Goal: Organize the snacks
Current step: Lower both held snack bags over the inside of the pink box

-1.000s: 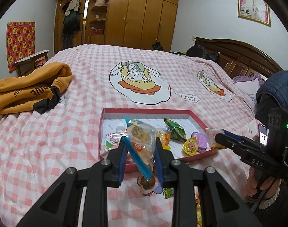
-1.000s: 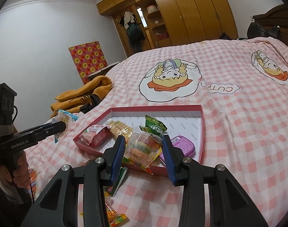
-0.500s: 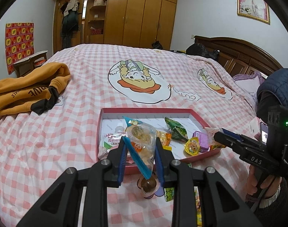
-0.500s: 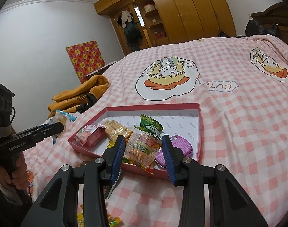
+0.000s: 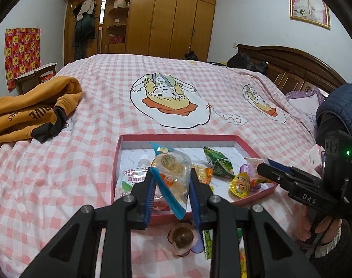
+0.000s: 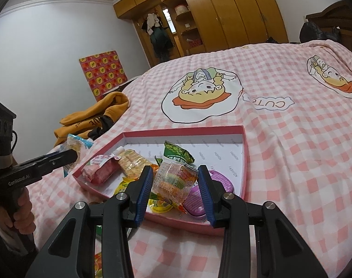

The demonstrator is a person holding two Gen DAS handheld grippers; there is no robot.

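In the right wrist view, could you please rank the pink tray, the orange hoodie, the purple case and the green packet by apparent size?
1. Pink tray
2. Orange hoodie, though it lies farther away, so it is likely bigger than it looks
3. Purple case and green packet: look alike, and the case is partly hidden, so unranked

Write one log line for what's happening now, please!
left gripper: shut on clear packet | right gripper: shut on orange packet | both over pink tray | loose snacks on bed
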